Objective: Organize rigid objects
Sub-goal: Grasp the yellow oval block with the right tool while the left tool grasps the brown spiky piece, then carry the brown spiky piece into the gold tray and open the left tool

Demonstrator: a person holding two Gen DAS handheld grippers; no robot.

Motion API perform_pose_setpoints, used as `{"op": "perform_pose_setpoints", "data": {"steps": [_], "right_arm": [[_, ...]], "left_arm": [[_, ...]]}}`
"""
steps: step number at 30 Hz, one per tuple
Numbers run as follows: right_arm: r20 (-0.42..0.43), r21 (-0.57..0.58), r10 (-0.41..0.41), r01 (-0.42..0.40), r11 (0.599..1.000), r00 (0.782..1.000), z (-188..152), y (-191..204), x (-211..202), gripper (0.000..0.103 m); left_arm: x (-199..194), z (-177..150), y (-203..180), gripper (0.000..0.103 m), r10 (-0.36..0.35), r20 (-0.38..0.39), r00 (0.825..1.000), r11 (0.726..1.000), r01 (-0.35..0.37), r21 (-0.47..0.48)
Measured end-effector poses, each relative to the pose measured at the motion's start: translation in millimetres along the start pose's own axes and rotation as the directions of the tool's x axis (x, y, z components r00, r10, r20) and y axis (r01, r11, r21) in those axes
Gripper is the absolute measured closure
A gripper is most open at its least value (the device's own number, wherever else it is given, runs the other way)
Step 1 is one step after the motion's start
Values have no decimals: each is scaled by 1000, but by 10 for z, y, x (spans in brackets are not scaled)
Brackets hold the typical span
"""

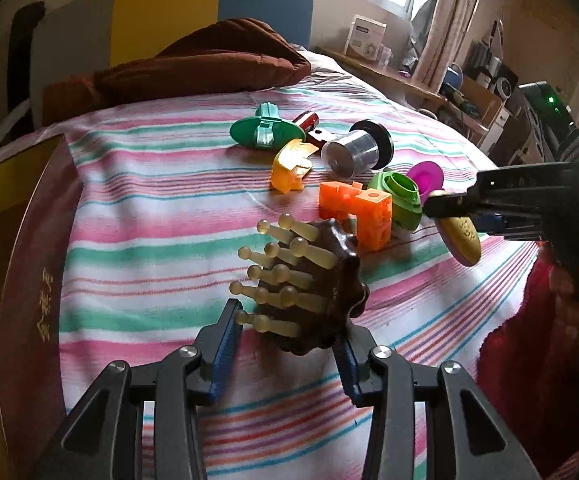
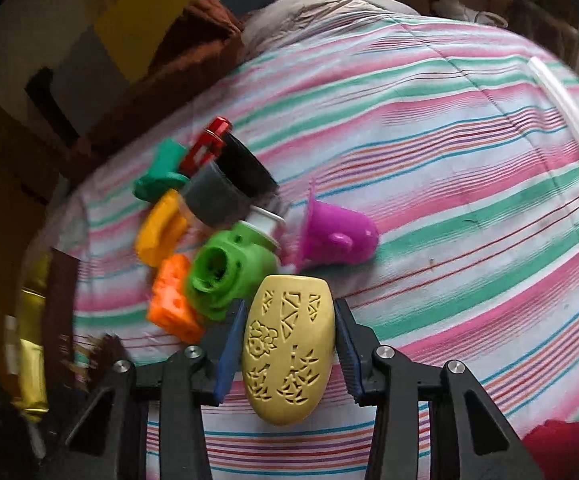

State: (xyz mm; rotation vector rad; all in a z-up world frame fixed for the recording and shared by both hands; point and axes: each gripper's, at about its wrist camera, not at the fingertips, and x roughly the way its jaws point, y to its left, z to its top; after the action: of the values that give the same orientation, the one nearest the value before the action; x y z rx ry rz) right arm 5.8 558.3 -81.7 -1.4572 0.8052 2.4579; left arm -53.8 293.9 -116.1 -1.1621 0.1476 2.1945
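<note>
Brown brush [image 1: 313, 292] sitting crookedly in the left tool [image 1: 285, 344]; right tool [image 2: 289, 344] pinching yellow oval [image 2: 287, 348] beside it; either may be slipping.

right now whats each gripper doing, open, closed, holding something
left gripper: closed on the brown massage brush.
right gripper: closed on the yellow carved oval, lifted off the striped sheet.
</note>
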Motion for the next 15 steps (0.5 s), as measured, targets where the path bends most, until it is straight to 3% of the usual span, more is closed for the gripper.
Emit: {"op": "perform_pose_setpoints", "data": {"steps": [3,9,15], "right_arm": [[-2,16,67,-67,998,998,-3,29,-13,59],[-14,1,102,-102,995,995,158,71,132,59],[-19,-36,38,-39,999,999,79,160,144,59]], "left_arm": [[-61,-28,30,59,-19,8,1000,999,19,-29],[-246,-64,44,59,-58,36,998,997,59,-50],[-505,-99,105,59,-76,75,994,995,81,-66]]}}
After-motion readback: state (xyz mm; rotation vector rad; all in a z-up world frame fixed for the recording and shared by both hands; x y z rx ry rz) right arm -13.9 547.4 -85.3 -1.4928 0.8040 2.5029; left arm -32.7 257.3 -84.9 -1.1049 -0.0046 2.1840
